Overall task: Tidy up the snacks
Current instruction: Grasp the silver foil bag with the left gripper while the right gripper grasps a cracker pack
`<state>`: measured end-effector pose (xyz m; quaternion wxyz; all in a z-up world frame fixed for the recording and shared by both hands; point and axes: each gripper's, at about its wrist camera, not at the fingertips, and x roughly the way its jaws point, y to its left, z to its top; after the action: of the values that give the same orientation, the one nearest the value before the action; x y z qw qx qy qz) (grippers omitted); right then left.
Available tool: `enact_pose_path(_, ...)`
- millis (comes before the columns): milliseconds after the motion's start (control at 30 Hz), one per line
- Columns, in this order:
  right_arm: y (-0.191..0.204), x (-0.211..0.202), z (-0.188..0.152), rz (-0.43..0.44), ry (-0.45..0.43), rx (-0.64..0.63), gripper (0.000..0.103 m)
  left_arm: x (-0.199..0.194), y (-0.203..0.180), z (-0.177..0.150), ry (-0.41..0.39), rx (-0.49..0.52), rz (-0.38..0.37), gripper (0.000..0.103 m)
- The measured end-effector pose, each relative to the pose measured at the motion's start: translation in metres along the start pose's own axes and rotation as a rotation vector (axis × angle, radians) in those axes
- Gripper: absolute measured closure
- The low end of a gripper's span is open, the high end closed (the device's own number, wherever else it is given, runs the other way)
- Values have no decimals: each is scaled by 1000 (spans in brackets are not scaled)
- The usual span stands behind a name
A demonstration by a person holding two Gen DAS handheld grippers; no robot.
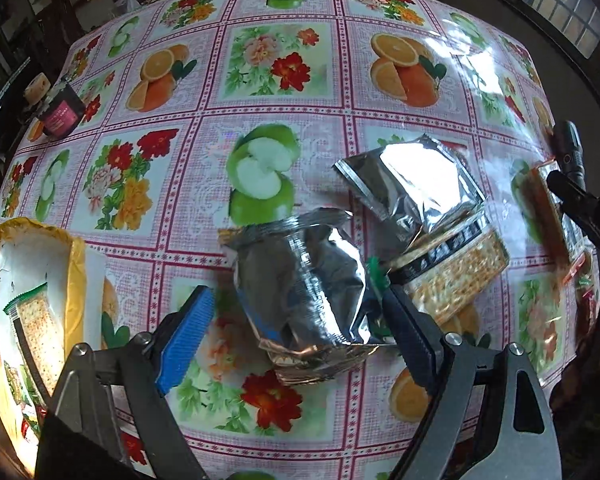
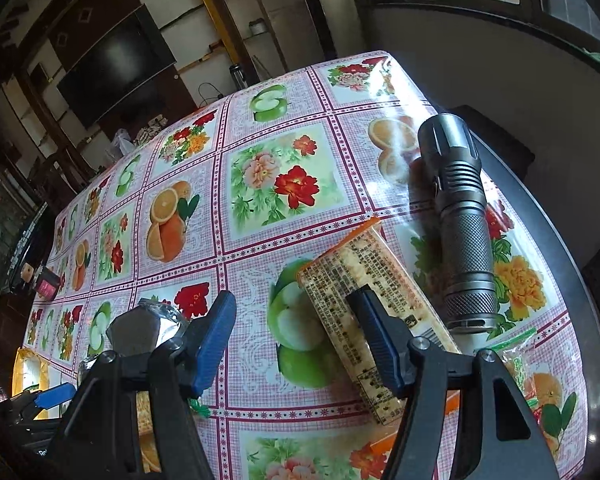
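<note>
My left gripper [image 1: 296,300] is open, its jaws on either side of a crumpled silver foil snack bag [image 1: 304,280] lying on the table. Behind it lie a second silver bag [image 1: 416,180] and a cracker pack with a black band [image 1: 456,272]. A yellow bin [image 1: 32,304] at the left edge holds a cracker pack [image 1: 40,328]. My right gripper [image 2: 296,328] is open above the table, its right finger over an orange-edged cracker pack [image 2: 360,300]. That pack shows blurred at the right of the left wrist view [image 1: 548,208].
A fruit-and-flower tablecloth [image 1: 284,64] covers the table. A dark flashlight [image 2: 460,220] lies right of the orange cracker pack. A small green-edged snack packet [image 2: 520,364] lies near the table's right edge. A dark jar [image 1: 60,112] stands at the far left.
</note>
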<state>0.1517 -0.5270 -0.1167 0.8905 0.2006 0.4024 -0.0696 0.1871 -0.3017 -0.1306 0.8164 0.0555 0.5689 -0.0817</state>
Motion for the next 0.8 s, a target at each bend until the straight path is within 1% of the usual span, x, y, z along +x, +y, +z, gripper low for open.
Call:
enact_pose_path(33, 1, -1, -2, 17, 10, -9, 36, 1, 7, -5, 8, -1, 8, 17)
enact_pose_path(67, 3, -2, -5, 13, 13, -30, 35, 3, 15, -9, 18, -12, 0, 17)
enact_pose_path(133, 6, -1, -5, -17, 9, -67, 35, 5, 30, -14, 27, -44, -7, 17)
enact_pose_path(233, 3, 1, 1, -31, -1, -77, 35, 4, 46, -13, 28, -69, -5, 17)
enact_pose_path(333, 0, 8, 10, -65, 12, -94, 35, 3, 55, -11, 22, -77, -17, 17)
enact_pose_path(400, 1, 13, 13, -73, 30, -114, 32, 5, 58, -9, 25, -80, -16, 17)
enact_pose_path(467, 8, 14, 11, -95, 46, -144, 29, 12, 61, -8, 44, -81, -24, 17)
enact_pose_path(533, 17, 16, 6, -115, 58, -197, 28, 14, 64, -9, 40, -75, -12, 16)
enact_pose_path(600, 22, 16, 1, -111, 68, -223, 25, 15, 63, -11, 41, -65, -13, 16)
enact_pose_path(633, 24, 16, 0, -92, 84, -227, 25, 15, 61, -12, 41, -55, -13, 16)
enact_pose_path(700, 29, 14, -2, -4, 113, -223, 26, 15, 55, -10, 39, -43, -5, 16)
enact_pose_path(733, 31, 11, -2, -19, 94, -232, 28, 15, 54, -10, 40, -45, 1, 16)
enact_pose_path(800, 31, 6, 3, -106, 45, -252, 27, 16, 49, -6, 42, -53, 3, 16)
